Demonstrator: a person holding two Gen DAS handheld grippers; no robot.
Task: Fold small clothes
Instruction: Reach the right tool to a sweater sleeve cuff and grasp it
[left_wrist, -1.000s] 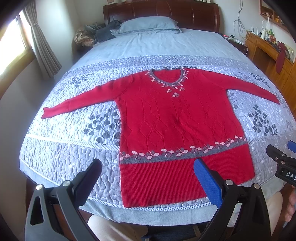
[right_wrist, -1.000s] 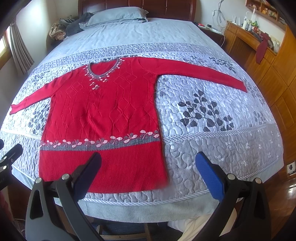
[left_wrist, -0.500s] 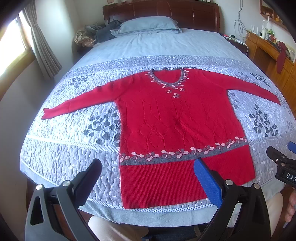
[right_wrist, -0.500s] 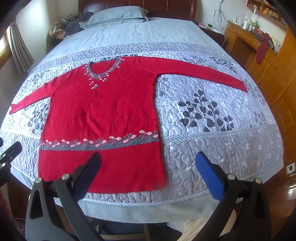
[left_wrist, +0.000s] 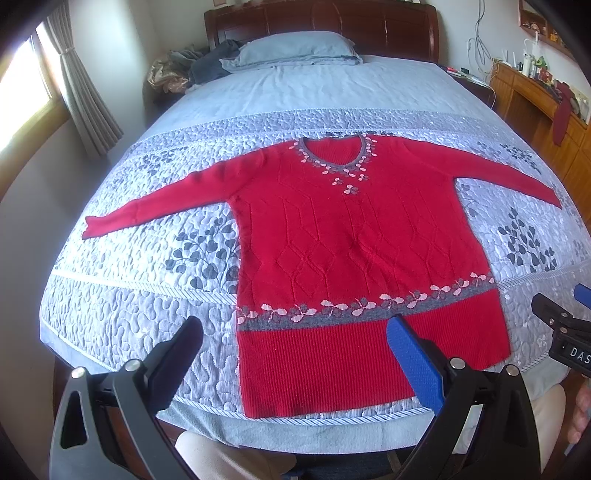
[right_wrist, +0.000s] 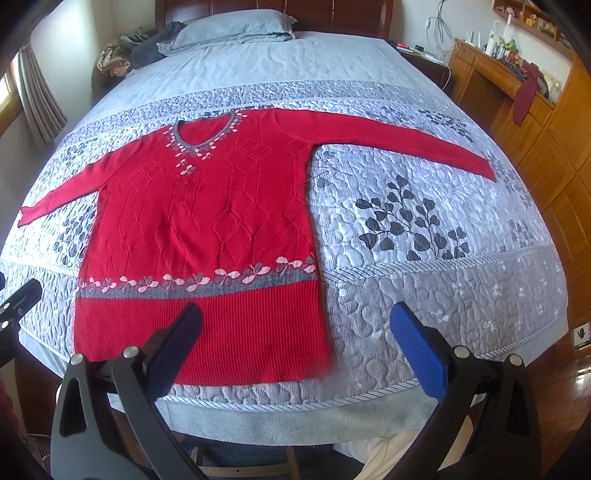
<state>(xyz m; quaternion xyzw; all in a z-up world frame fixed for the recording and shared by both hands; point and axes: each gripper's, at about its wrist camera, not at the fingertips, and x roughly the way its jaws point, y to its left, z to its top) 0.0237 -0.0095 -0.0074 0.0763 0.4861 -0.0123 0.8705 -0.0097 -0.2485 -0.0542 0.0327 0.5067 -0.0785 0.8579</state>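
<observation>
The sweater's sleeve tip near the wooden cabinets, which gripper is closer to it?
Right. The right gripper hangs off that side's hem corner; the left gripper sits toward the sweater's other side, farther from that sleeve tip.

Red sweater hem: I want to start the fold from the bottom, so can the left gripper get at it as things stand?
Probably yes. The left gripper is open, and the red sweater lies flat with its hem at the bed's near edge, nothing lying between.
</observation>
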